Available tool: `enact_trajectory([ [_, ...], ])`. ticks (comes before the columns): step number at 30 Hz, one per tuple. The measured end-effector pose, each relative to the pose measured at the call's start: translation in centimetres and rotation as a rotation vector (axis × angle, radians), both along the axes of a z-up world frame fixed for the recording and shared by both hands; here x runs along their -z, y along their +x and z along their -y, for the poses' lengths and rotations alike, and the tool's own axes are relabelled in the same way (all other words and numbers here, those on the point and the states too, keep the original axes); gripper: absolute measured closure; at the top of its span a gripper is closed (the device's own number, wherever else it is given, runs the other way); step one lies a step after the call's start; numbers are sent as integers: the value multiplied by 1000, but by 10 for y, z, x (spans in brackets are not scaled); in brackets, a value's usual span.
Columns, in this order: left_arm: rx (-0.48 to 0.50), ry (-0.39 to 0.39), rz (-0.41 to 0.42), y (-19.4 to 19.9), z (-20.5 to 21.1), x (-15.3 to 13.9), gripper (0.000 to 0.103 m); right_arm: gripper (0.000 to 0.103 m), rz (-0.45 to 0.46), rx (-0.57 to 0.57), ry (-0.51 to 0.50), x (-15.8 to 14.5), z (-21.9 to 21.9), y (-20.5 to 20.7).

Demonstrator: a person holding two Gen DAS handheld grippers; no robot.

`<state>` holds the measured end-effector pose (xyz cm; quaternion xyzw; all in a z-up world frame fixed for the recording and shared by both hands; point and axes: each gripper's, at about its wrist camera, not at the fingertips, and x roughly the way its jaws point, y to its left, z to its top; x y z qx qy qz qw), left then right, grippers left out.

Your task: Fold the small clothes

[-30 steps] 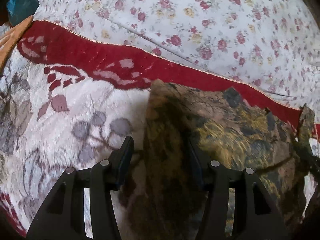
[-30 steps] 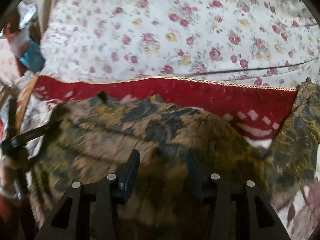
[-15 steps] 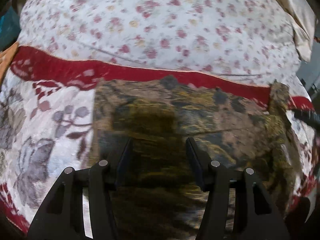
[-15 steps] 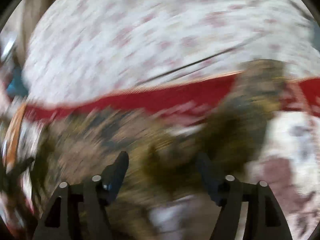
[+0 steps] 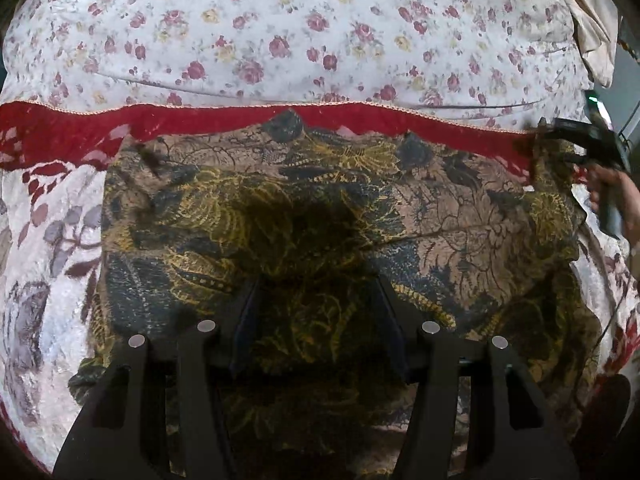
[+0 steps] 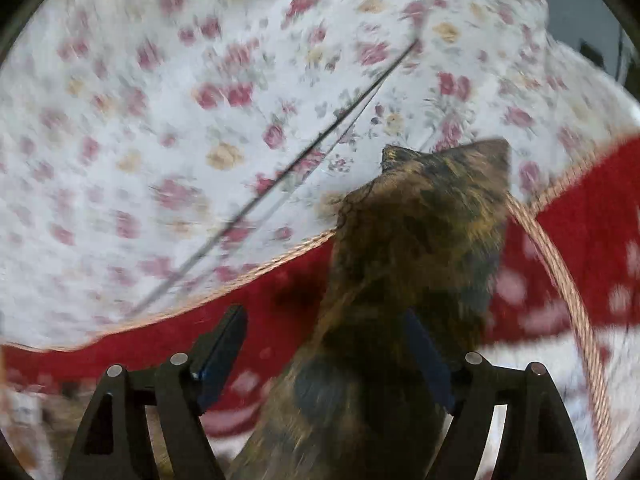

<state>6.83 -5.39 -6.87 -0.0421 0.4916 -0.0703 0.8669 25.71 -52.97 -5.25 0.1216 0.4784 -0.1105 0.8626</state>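
A brown, yellow and dark patterned garment (image 5: 320, 200) lies spread flat on a white and red blanket (image 5: 52, 240). My left gripper (image 5: 316, 284) hovers over its middle, open, with flat cloth showing between the fingers. At the garment's far right corner a hand (image 5: 618, 200) holds my right gripper (image 5: 576, 136). In the blurred right wrist view a narrow end of the garment (image 6: 420, 232) runs up between the fingers of my right gripper (image 6: 324, 314), close to the right finger. Its jaws are opening and the pads do not press on the cloth.
A white sheet with small red flowers (image 5: 320, 32) covers the bed beyond the blanket's red border (image 5: 440, 128). A thin dark cable (image 6: 280, 184) crosses the sheet. The border's braided trim (image 6: 560, 280) curls up at the right. A beige cloth (image 5: 592, 20) lies at the far right.
My left gripper has slid from the garment's left edge to over its middle. The right gripper has swung from the garment's middle to its right end, rolled, and spread its jaws wider.
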Motion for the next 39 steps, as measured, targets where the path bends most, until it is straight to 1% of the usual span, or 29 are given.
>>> enact_trajectory([
  [2,4,0,3,0,0,1,48,25,-46,62,-31,17,4,14],
  [3,5,-6,3,1,0,1,47,25,-43,80,-40,23,6,18],
  [5,7,-13,2,1,-1,3,46,24,-11,64,-101,23,2,21],
  [6,8,-13,3,1,-1,3,46,30,-15,51,-128,23,0,22],
  [7,9,-12,4,1,-1,4,46,55,-21,48,-174,21,0,20],
  [8,10,-12,6,1,-2,4,46,84,-14,52,-191,17,2,19],
  [9,11,-13,8,1,-2,4,46,89,10,57,-161,12,10,13],
  [10,11,-14,8,0,-2,4,46,91,29,61,-113,8,19,7],
  [11,9,-15,5,0,-2,3,46,92,46,69,-63,3,31,-1],
  [13,4,-23,0,-2,-5,0,46,92,121,75,58,-13,54,-25],
  [15,-10,-32,2,-5,-10,-6,46,93,235,47,203,-36,73,-59],
  [18,-33,-28,16,-10,-18,-15,46,93,369,-5,354,-71,94,-110],
  [19,-40,-28,22,-11,-21,-19,46,93,396,-24,384,-80,96,-118],
  [21,-61,-34,33,-15,-29,-29,46,93,453,-68,444,-109,96,-145],
  [22,-68,-40,36,-17,-32,-32,46,93,483,-94,471,-121,97,-150],
  [24,-88,-56,53,-22,-40,-42,46,93,561,-132,538,-150,96,-174],
  [27,-107,-64,87,-31,-49,-57,46,93,669,-194,666,-183,92,-189],
  [28,-109,-65,95,-33,-51,-61,46,93,690,-217,703,-191,90,-197],
  [29,-110,-65,105,-35,-53,-65,46,93,701,-265,746,-200,82,-197],
  [30,-112,-65,113,-37,-55,-68,46,93,703,-305,761,-207,72,-198],
  [31,-114,-65,118,-39,-57,-71,46,93,703,-348,770,-215,62,-198],
  [32,-119,-70,126,-41,-60,-74,46,93,699,-415,780,-225,44,-196],
  [34,-128,-85,135,-43,-66,-78,46,93,690,-513,794,-238,12,-193],
  [37,-142,-121,148,-49,-76,-83,46,93,629,-686,814,-250,-55,-180],
  [39,-152,-137,163,-52,-82,-86,46,93,566,-801,827,-249,-106,-168],
])
